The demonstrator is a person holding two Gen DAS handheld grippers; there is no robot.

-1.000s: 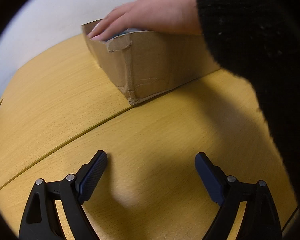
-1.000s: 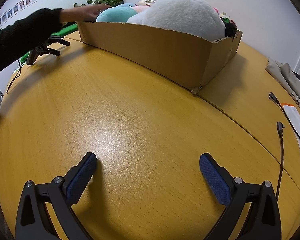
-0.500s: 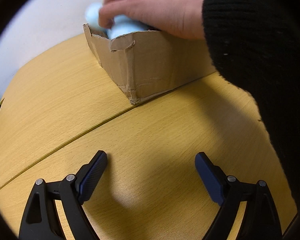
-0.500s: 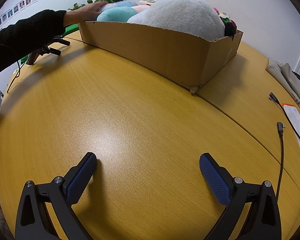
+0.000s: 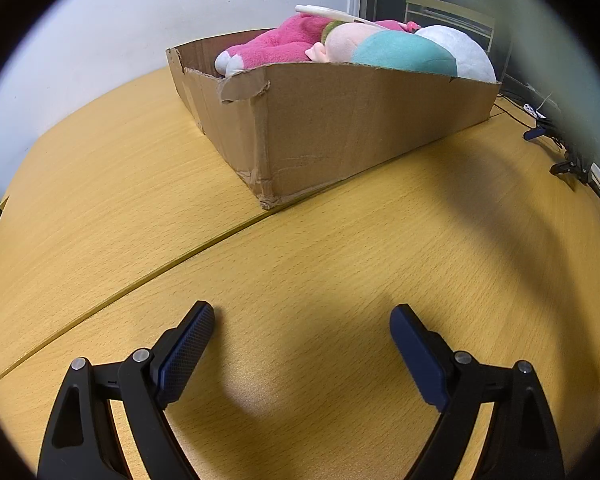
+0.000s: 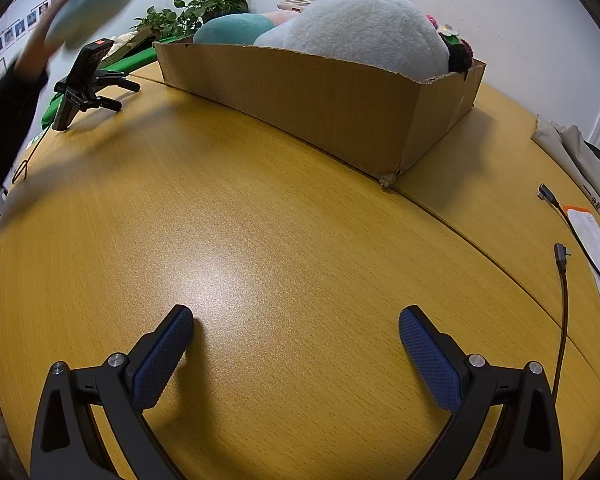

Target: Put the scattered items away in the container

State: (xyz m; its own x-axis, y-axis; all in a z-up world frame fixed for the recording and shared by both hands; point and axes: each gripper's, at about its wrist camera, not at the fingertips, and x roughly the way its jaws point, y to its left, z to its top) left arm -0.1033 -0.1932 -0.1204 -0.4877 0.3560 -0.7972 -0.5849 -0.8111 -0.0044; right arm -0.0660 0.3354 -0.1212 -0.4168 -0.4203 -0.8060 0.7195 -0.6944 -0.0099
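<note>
Spanning both views: a wooden table (image 6: 260, 216), its seam running diagonally to the box corner. Sitting at the far side, a cardboard box (image 5: 360, 120), already heaped above its torn rim with a white plush (image 6: 360, 32), a teal plush (image 5: 404, 54) and a pink plush (image 5: 276, 44). Blurring at far left in the right view, a hand (image 6: 36, 46) lifting something pale teal. Resting low over bare wood, left gripper (image 5: 302, 316) and right gripper (image 6: 296, 318), jaws gaping wide, gripping nothing. Leaving open room ahead; cables (image 6: 564, 264) crowding the right edge.
</note>
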